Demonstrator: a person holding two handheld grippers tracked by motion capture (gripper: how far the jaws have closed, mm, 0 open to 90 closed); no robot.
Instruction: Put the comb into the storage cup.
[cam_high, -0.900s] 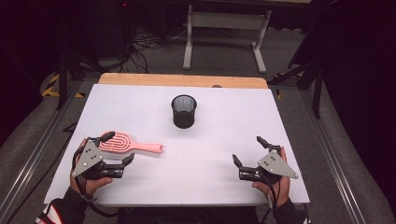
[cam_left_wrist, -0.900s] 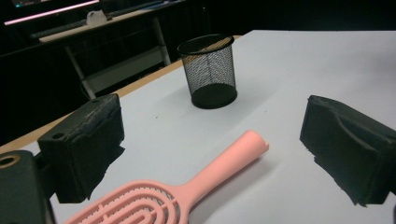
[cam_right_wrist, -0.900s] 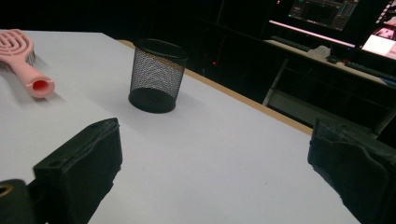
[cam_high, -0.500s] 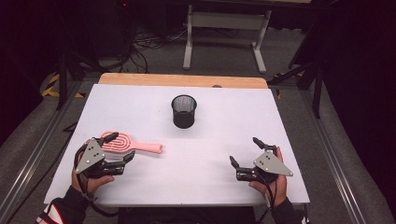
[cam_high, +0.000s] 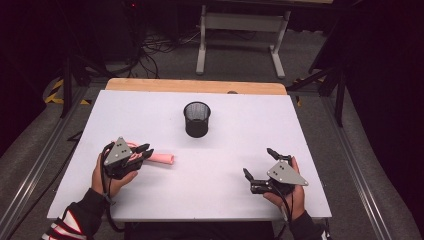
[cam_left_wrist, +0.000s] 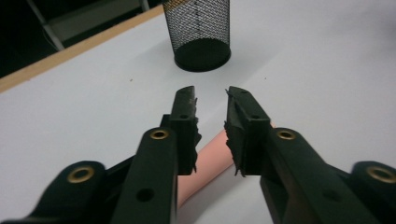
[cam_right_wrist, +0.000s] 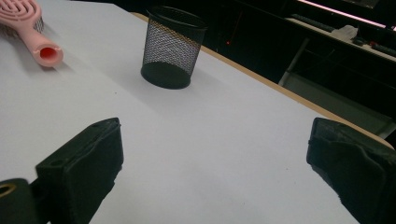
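A pink hairbrush (cam_high: 162, 159) lies on the white table top (cam_high: 150, 110) at the left. My left gripper (cam_high: 142, 154) hovers over its head, so just the handle sticks out to the right. In the left gripper view the jaws (cam_left_wrist: 210, 93) stand a narrow gap apart above the pink handle (cam_left_wrist: 210, 161), which crosses under them; the pads do not press on it. My right gripper (cam_high: 257, 161) rests near the front right with its jaws wide apart (cam_right_wrist: 215, 154) and nothing between them. The right gripper view has the brush (cam_right_wrist: 28, 23) far off at top left.
A black mesh cup (cam_high: 197, 119) stands upright in the middle of the far half, also ahead of the left jaws (cam_left_wrist: 198, 32) and in the right gripper view (cam_right_wrist: 170, 51). A wooden strip (cam_high: 195, 86) edges the table's far side. Beyond it stands a metal frame (cam_high: 240, 22).
My left gripper has moved away from the front edge and over the brush's head, which it now covers. The right gripper has barely shifted.
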